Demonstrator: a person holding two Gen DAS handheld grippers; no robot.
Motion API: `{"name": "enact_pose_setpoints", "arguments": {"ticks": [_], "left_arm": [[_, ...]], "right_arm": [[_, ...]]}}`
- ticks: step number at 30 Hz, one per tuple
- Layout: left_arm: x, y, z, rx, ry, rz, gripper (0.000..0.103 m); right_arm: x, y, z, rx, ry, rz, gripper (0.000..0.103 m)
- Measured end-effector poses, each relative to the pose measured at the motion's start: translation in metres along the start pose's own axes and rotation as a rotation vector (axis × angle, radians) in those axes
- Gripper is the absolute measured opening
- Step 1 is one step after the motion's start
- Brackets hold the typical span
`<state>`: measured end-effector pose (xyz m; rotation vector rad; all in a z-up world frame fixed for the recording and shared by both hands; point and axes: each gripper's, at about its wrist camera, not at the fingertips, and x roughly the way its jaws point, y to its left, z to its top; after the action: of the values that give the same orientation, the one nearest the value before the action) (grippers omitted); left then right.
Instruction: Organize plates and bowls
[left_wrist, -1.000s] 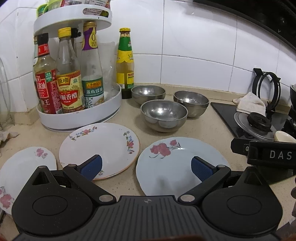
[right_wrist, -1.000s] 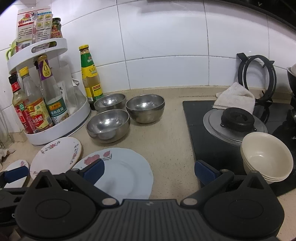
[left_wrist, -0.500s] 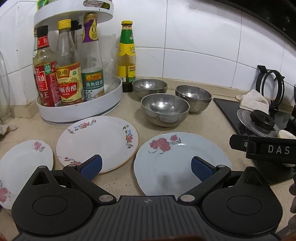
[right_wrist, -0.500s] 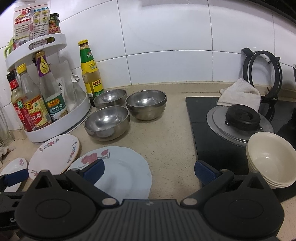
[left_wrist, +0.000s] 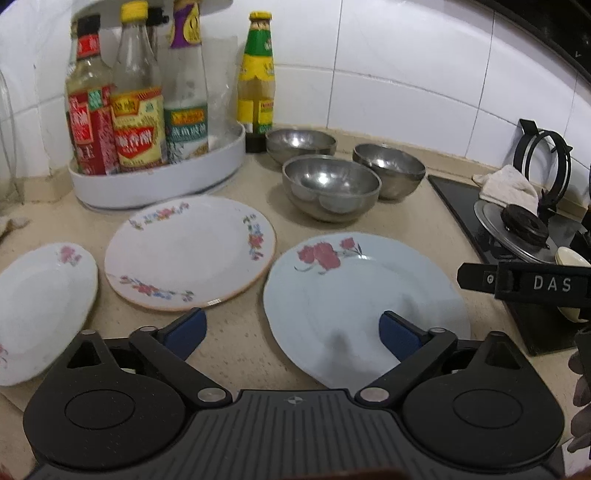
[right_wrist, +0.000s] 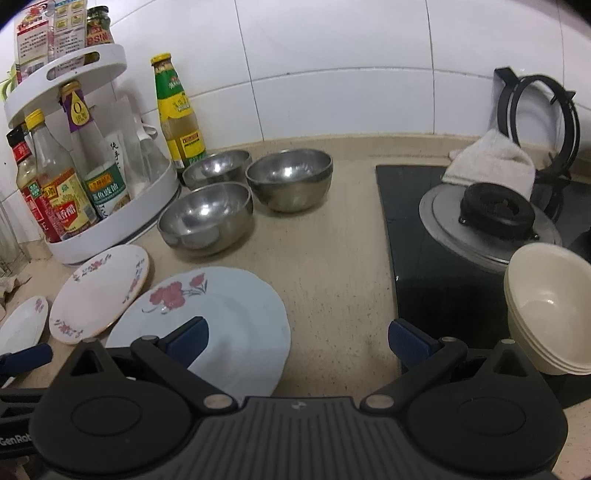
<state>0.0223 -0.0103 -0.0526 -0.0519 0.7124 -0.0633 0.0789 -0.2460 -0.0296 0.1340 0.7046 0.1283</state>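
Observation:
Three plates lie on the beige counter: a pale blue one with a red flower (left_wrist: 365, 295) (right_wrist: 221, 317), a white floral-rimmed one (left_wrist: 188, 251) (right_wrist: 99, 291) and a small white one (left_wrist: 40, 306) (right_wrist: 22, 325) at the left. Three steel bowls (left_wrist: 330, 186) (right_wrist: 207, 218) stand behind them. A stack of cream bowls (right_wrist: 550, 306) sits on the black hob. My left gripper (left_wrist: 291, 332) is open and empty, low over the gap between the white and blue plates. My right gripper (right_wrist: 297, 339) is open and empty above the counter right of the blue plate.
A white two-tier turntable (left_wrist: 155, 177) (right_wrist: 122, 218) holds sauce bottles at the back left, with a green-labelled bottle (left_wrist: 256, 85) (right_wrist: 179, 118) beside it. On the hob (right_wrist: 436, 266) lie a burner cap (right_wrist: 495, 210), a pot stand (right_wrist: 535, 122) and a white cloth (right_wrist: 491, 162).
Both grippers have moved forward and lower toward the counter, so plates and bowls look nearer. Nothing on the counter has moved, and both jaws stay open.

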Motion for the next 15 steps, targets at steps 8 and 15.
{"name": "enact_pose_setpoints", "arguments": {"ticks": [8, 15], "left_arm": [[0.023, 0.0, -0.001, -0.044, 0.054, -0.043, 0.088], [0.036, 0.001, -0.002, -0.068, 0.086, -0.08, 0.085]], "right_arm": [[0.018, -0.012, -0.001, -0.001, 0.055, 0.041, 0.1], [0.036, -0.007, -0.002, -0.004, 0.145, 0.231, 0.067]]}}
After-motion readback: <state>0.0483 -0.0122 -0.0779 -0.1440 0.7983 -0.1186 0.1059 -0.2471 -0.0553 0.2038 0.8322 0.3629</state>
